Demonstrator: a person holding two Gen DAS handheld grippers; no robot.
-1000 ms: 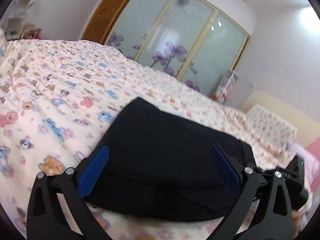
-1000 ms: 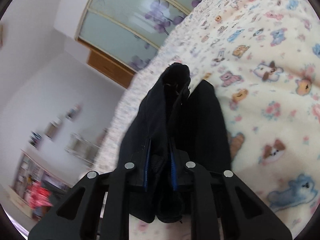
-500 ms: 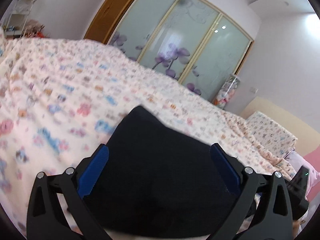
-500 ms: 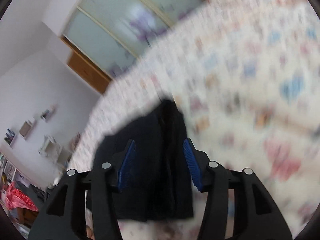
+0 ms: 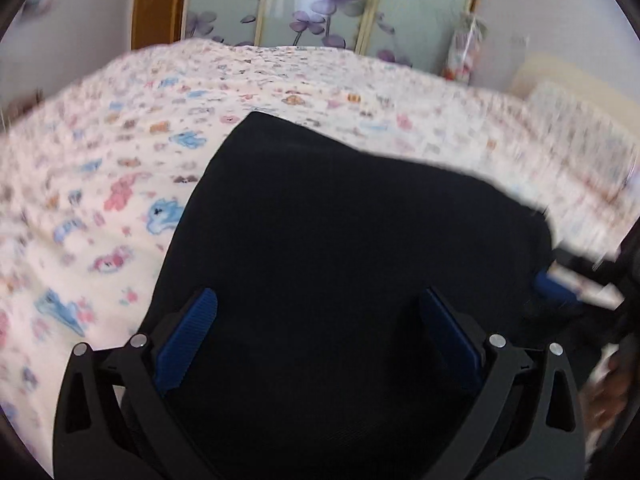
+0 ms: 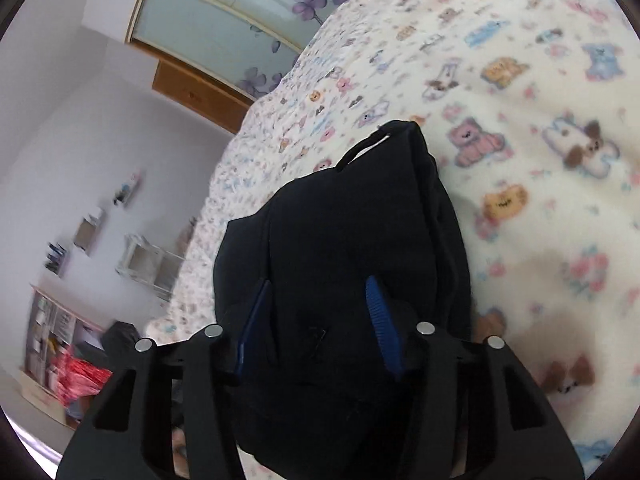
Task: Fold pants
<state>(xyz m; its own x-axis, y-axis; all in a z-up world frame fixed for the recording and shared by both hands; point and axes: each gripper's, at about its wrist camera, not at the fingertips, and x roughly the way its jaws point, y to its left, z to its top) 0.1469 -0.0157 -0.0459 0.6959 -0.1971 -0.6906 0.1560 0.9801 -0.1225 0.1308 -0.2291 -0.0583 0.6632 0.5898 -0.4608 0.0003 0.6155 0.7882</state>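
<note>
Lying folded on the bed [image 5: 168, 128], the black pants [image 5: 340, 248] are seen w/ both claws parted: left claw [image 5: 320, 332] wide, gripping nothing; right claw [image 6: 320, 312], clamped on the fabric 1 s ago, has been released, now half-spread.
</note>
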